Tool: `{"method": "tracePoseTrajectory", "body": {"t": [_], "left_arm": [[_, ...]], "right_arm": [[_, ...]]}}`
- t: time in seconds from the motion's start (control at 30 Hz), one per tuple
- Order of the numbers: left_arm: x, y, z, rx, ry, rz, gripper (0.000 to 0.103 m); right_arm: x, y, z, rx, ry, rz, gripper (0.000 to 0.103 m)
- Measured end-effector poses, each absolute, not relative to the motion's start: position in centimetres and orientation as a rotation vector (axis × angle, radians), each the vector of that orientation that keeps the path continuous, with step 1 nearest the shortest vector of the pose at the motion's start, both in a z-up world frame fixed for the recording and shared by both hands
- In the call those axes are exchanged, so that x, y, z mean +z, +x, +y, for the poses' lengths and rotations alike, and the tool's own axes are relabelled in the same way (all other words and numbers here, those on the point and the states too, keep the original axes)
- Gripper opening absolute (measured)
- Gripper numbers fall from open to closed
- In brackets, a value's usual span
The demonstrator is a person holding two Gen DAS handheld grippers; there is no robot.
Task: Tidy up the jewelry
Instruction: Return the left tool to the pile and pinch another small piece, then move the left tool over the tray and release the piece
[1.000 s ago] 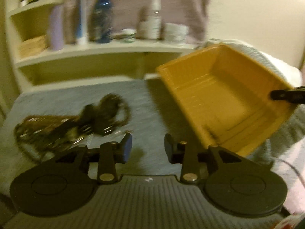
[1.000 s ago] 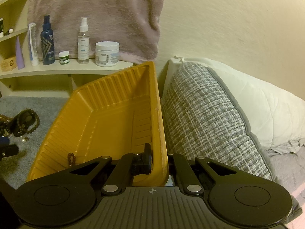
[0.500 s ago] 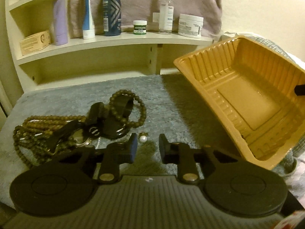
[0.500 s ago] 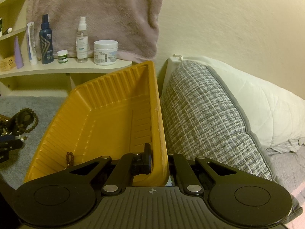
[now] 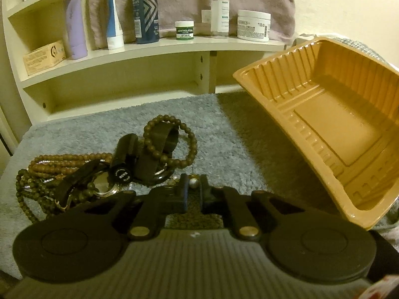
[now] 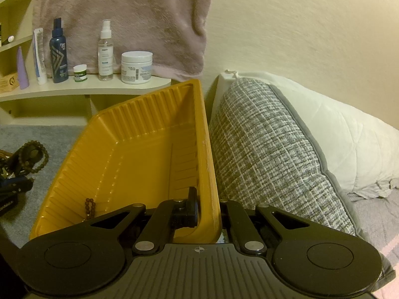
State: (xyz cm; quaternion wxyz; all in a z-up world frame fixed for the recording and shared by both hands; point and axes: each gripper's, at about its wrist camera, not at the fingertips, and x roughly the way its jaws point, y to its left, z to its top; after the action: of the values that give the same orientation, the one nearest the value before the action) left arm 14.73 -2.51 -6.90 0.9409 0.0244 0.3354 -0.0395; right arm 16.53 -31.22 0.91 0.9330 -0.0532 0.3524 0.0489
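A heap of jewelry lies on the grey mat: brown bead necklaces (image 5: 49,172), a bead bracelet (image 5: 172,142), black watch straps (image 5: 147,159) and a small pearl (image 5: 193,182). My left gripper (image 5: 192,189) sits low at the heap's right edge with its jaws narrowed around the pearl; I cannot tell whether they touch it. My right gripper (image 6: 207,209) is shut on the wall of a tilted orange tray (image 6: 139,159), which also shows in the left wrist view (image 5: 324,114). A small brown bead bracelet (image 6: 90,208) lies in the tray's low corner.
A cream shelf (image 5: 149,52) behind the mat carries bottles, tubes and jars. A pink towel (image 6: 139,17) hangs on the wall. A grey woven cushion (image 6: 269,154) and a white pillow (image 6: 344,134) lie right of the tray.
My left gripper has moved toward the jewelry heap and its jaws have narrowed around the pearl. The right gripper keeps holding the tilted tray nearly still.
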Motion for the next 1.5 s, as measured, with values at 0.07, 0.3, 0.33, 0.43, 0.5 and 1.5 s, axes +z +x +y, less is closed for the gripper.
{"method": "tracePoseTrajectory", "body": {"t": [0.07, 0.3, 0.33, 0.43, 0.5, 1.5], "left_arm": [[-6.6, 14.6, -2.4, -0.079, 0.044, 0.677, 0.007], [-3.9, 13.7, -3.2, -0.129, 0.024, 0.622, 0.007], [-3.4, 13.6, -3.6, -0.144, 0.018, 0.614, 0.007], [-2.1, 13.2, -4.8, -0.198, 0.004, 0.589, 0.007], [-1.6, 12.9, -5.8, -0.242, 0.002, 0.577, 0.007], [-3.3, 11.2, -4.2, -0.150, 0.052, 0.611, 0.012]], "right_arm": [[0.9, 16.5, -31.2, 0.100, -0.111, 0.721, 0.004], [1.0, 16.5, -31.1, 0.102, -0.114, 0.719, 0.004], [1.0, 16.5, -31.1, 0.102, -0.113, 0.719, 0.004], [1.0, 16.5, -31.1, 0.102, -0.114, 0.718, 0.004], [1.0, 16.4, -31.0, 0.102, -0.113, 0.718, 0.004], [1.0, 16.3, -31.1, 0.101, -0.097, 0.718, 0.004]]}}
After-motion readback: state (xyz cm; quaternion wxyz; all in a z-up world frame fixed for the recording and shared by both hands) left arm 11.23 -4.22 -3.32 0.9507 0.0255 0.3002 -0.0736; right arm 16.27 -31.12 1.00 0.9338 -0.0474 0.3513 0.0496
